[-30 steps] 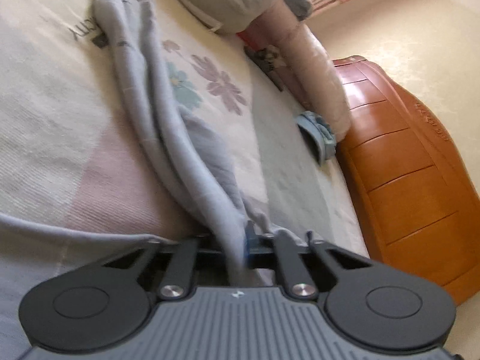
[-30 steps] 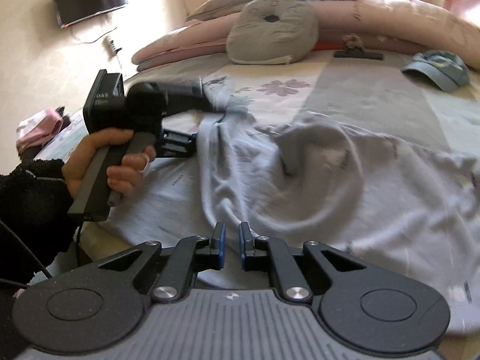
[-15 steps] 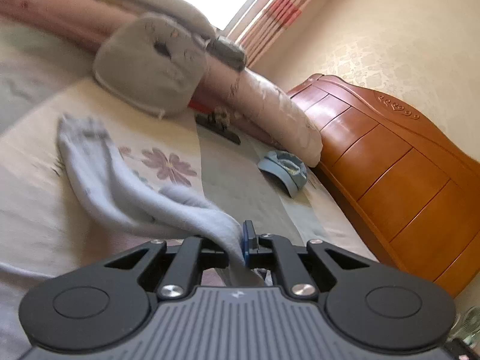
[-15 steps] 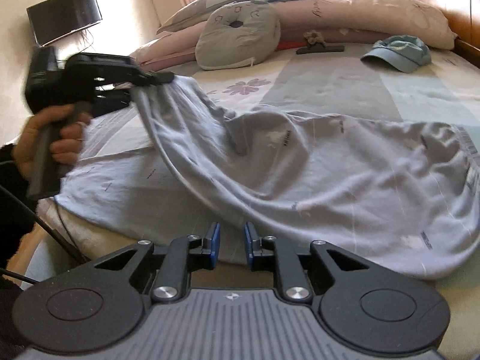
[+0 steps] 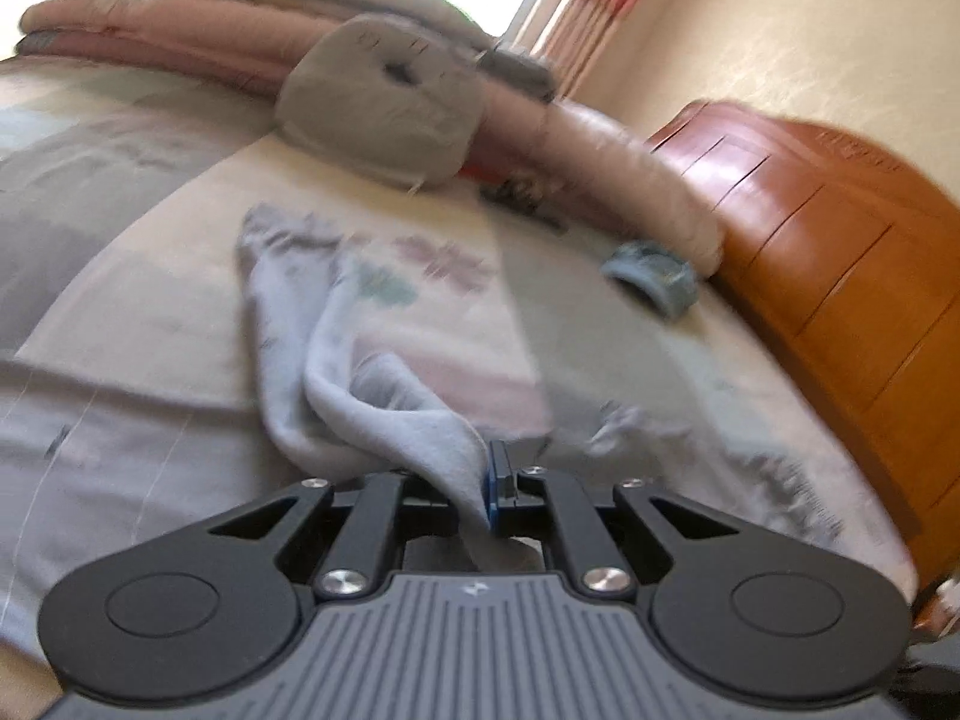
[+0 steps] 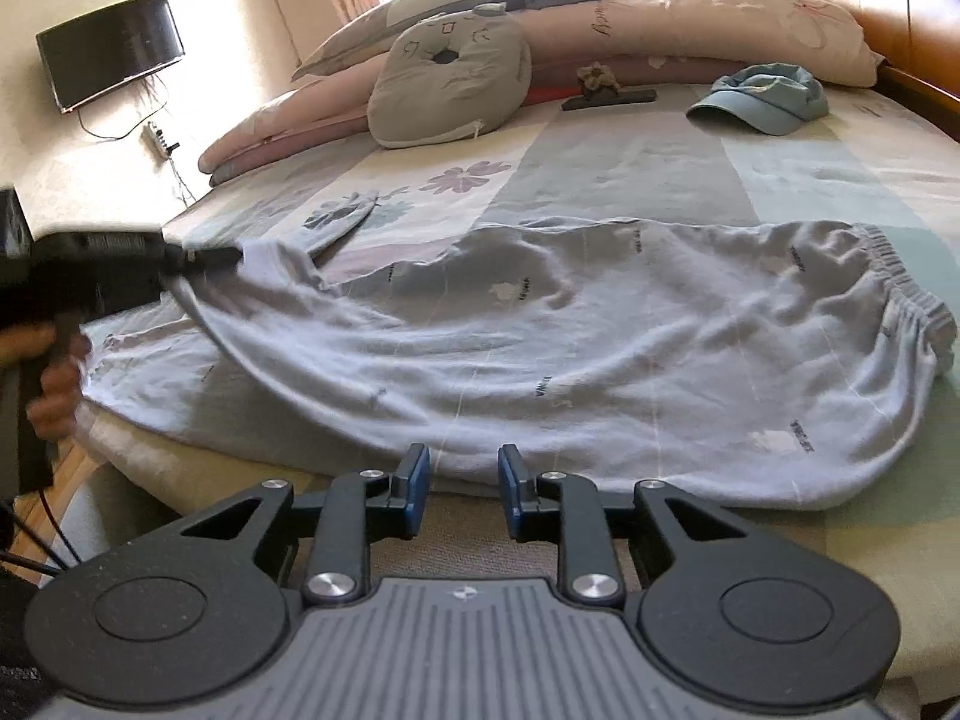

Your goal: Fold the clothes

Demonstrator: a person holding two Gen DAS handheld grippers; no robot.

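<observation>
The left gripper [image 6: 231, 253] clenches a trouser cuff; the pale trousers [image 6: 570, 330] stretch sideways just beyond the right gripper [image 6: 463, 483], whose empty fingers are opening.

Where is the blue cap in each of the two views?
Left wrist view: the cap lies right of centre, on the bed beside the wooden headboard.
Right wrist view: the cap lies upper right, on the bed.
Shared landmark: the grey cushion.
</observation>
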